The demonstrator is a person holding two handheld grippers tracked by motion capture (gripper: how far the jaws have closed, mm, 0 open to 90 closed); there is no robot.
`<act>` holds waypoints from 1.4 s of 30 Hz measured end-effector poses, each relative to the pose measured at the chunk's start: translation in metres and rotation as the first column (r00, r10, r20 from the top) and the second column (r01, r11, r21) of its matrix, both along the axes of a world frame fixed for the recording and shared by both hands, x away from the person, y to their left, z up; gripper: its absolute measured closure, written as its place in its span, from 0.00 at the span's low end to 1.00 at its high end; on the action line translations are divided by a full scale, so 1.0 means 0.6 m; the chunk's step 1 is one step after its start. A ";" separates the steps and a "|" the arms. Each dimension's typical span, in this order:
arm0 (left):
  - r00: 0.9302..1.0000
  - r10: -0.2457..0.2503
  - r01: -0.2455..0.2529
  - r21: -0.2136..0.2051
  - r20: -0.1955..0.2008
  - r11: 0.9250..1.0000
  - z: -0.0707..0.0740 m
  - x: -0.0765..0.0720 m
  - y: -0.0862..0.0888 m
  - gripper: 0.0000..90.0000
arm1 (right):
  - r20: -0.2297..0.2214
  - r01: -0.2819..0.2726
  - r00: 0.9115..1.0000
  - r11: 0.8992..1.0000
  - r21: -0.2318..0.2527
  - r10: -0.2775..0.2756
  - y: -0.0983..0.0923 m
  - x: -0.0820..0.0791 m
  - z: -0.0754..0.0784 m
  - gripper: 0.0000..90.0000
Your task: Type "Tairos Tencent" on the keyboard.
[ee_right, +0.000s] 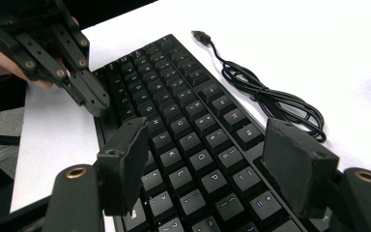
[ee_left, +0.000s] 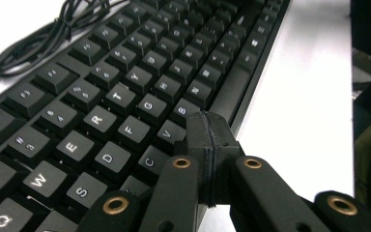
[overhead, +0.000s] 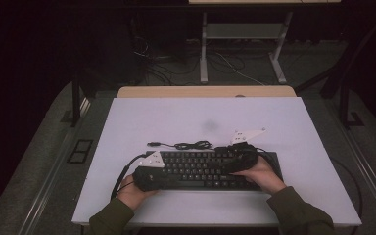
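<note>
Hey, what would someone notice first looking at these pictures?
A black keyboard lies near the front of the white table, its loose cable coiled just behind it. The left gripper, jaws shut, hovers by the keyboard's front edge near the C and V keys. The right gripper, jaws open, hangs over the right-hand keys.

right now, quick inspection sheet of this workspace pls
surface: white table, faint smudge at centre.
job's things: black keyboard lying flat near the front edge.
clutter: nothing seen.
grippers: left gripper shut, tip over the keys by the spacebar; right gripper open above the right-hand keys.
cables: keyboard's USB cable coiled behind it, unplugged.
surroundings: dark floor, another table's legs, loose wires.
</note>
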State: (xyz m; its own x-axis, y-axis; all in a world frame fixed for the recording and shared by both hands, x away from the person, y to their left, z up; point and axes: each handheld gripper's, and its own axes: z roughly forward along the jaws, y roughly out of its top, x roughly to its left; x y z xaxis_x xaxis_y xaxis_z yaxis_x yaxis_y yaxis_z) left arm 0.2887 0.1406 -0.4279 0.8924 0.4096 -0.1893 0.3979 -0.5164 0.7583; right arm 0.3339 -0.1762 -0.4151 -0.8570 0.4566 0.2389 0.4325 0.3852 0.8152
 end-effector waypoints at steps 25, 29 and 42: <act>0.995 0.101 -0.100 -0.039 0.022 0.994 0.011 0.023 0.012 0.59 | -0.005 0.014 1.000 1.000 0.001 -0.014 -0.006 0.001 0.001 0.37; 0.992 0.124 -0.123 -0.039 0.027 0.992 0.012 0.027 0.013 0.46 | -0.002 0.020 1.000 1.000 0.002 -0.020 -0.010 0.000 0.003 0.38; 0.988 0.152 -0.150 -0.041 0.036 0.988 0.012 0.034 0.019 0.33 | 0.005 0.042 0.999 0.999 0.000 -0.042 -0.030 -0.012 0.006 0.49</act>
